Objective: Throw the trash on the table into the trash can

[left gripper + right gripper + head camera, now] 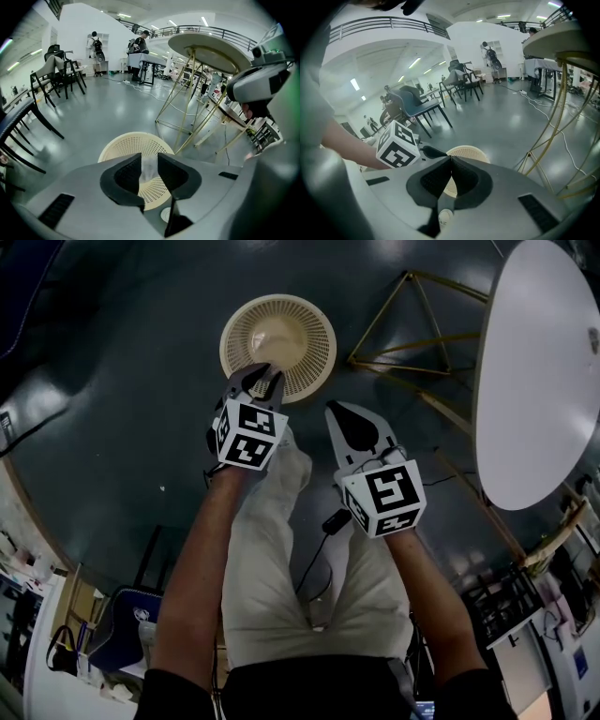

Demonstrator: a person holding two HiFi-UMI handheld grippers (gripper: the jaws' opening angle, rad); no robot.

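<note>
My two forearms [192, 577] fill the bottom of the head view, reaching down past pale trousers [281, 568] toward the dark grey floor [122, 390]. The left gripper [263, 377] hangs directly over the near rim of the cream, perforated trash can [319, 326], which stands on the floor. In the left gripper view the jaws stand only narrowly apart, and a small pale scrap of trash [149, 169] sits in the gap with the mesh of the can right beneath it. The scrap is blurred, so I cannot tell whether the pads touch it. The right gripper [339, 412] hovers just beside the left one, a little nearer to me and off the can's rim, over bare floor. Its own view shows the jaws pressed together tip to tip with nothing between them, the can [471, 152] just beyond. The round white table [534, 381] stands to the right, well apart from both grippers, and a gold wire frame [412, 343] rests on the floor between it and the can.
</note>
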